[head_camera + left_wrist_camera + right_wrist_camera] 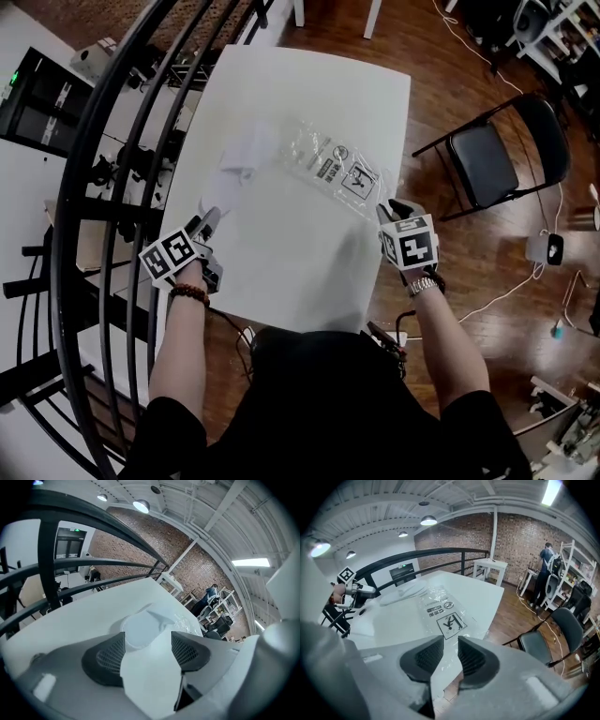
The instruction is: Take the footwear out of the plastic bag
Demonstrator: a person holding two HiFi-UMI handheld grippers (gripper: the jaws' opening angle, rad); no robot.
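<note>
My left fingers (105,658) stand wide around the white cloth slipper (140,627). My right fingers (423,658) are narrow, empty.

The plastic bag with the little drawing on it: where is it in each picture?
Head view: the plastic bag lies on the white table, from the middle to near the right edge.
Left gripper view: only a crinkly bit shows right of centre, behind the white footwear.
Right gripper view: middle of the picture, just above the jaws.
Shared landmark: the white table, under the bag in all three.
</note>
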